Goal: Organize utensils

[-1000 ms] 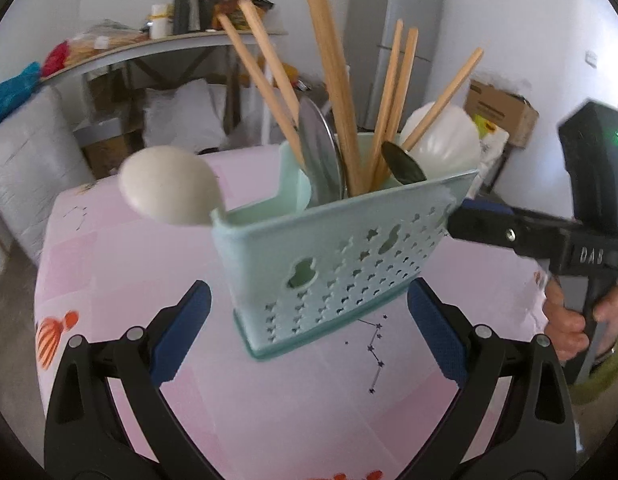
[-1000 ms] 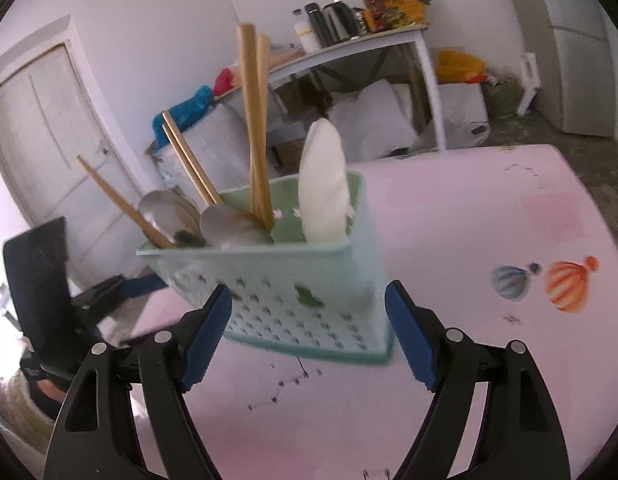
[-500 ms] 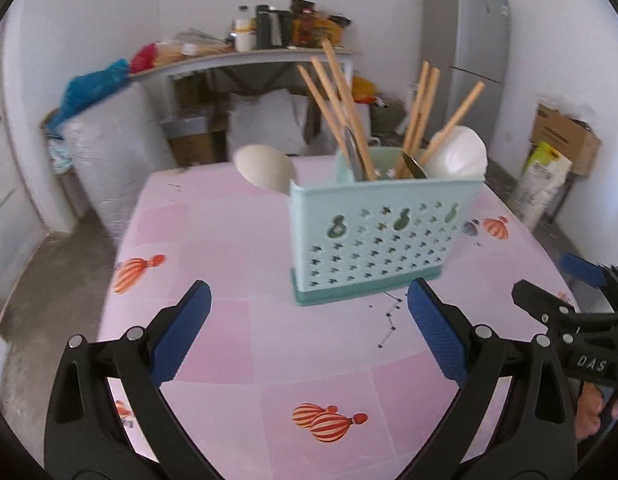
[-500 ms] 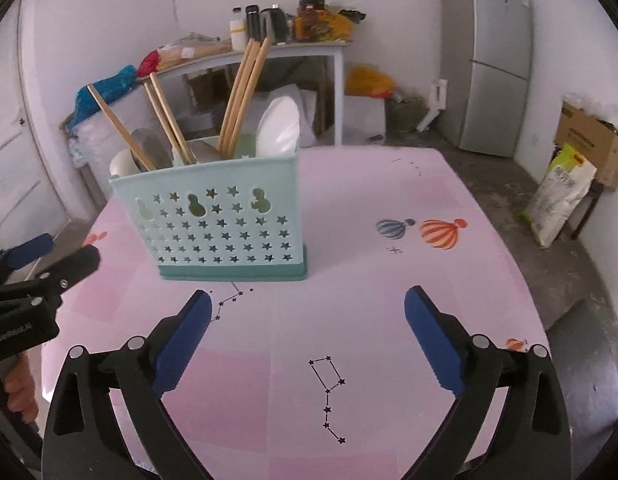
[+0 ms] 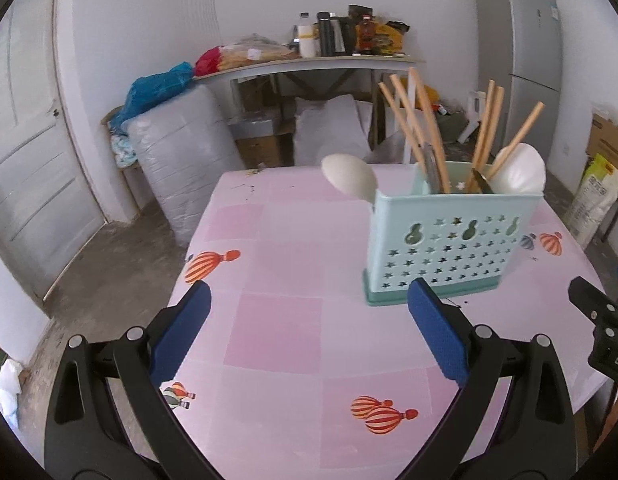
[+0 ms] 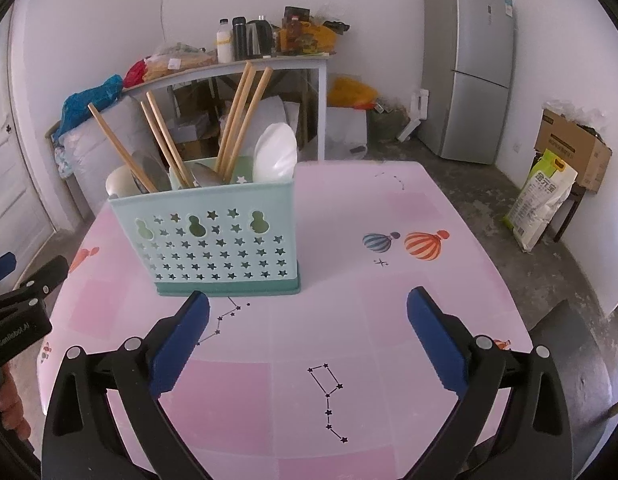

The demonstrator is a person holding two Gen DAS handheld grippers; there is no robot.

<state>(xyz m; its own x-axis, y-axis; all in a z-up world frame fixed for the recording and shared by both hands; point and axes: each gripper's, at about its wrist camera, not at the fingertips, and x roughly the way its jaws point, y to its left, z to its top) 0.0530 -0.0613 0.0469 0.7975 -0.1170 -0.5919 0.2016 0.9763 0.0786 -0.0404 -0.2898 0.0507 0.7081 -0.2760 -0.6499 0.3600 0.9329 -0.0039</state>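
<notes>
On the pink counter (image 6: 389,208), the upright mint perforated plastic utensil caddy (image 6: 217,240) stands beyond both wide-open, empty hand-held grippers, left (image 5: 309,334) and right (image 6: 308,338), roughly equally near.

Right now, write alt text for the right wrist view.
A mint-green utensil caddy stands upright on a pink table, holding wooden chopsticks, metal spoons and white spoons. The open right gripper frames empty tabletop nearer the camera, touching nothing.
</notes>
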